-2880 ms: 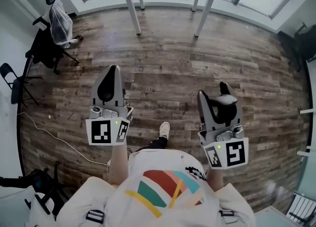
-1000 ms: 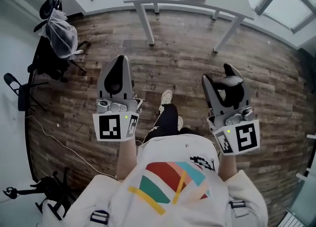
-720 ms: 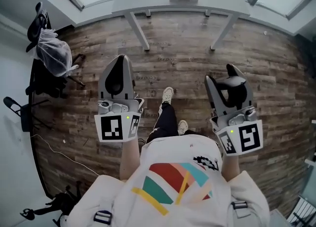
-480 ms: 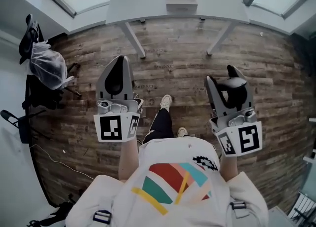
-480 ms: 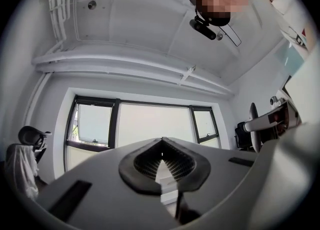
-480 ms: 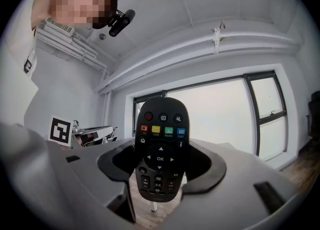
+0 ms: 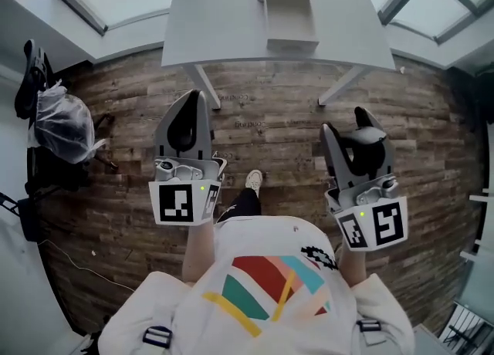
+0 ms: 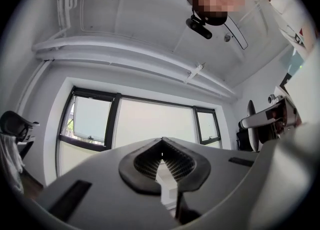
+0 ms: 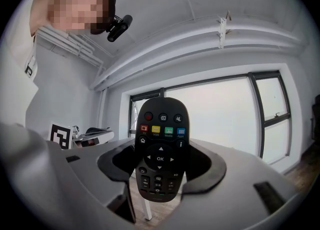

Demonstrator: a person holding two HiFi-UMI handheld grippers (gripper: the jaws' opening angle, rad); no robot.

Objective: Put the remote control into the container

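- Right tongs [image 9: 160, 169]: clamping the remote control [image 9: 160, 146] by its lower half. The remote is standing upright between the jaws, with its button face turned to the tongs' camera and its rounded top rising clear above the jaw pads. The coloured keys and the "OK" ring are showing.
- Left tongs [image 8: 161, 155]: jaws drawn together at the tips and gripping nothing. Only a thin slit is opening lower down, with something white showing through it.
- Both tongs are being held out in front of the person's chest, tips pointing forward and level with each other but well apart, above the wooden floor [image 7: 131, 153].
- Counter [image 7: 216, 29]: white, on slanted legs, standing ahead of the person beyond both tongs.
- Container [image 7: 291, 23]: a pale oblong box lying lengthwise near the counter's middle, its near end reaching toward the front edge. Whether anything is lying inside cannot be told from here. The remote is well apart from it, in the air over the floor.
- Person: wearing a white shirt [image 7: 262, 284] with a striped coloured print. One light shoe [image 7: 253, 181] is showing on the floor between the two tongs.
- Chair [image 7: 35, 168]: dark, standing at the far left by the wall, with a clear plastic bag [image 7: 62, 118] sitting on it.
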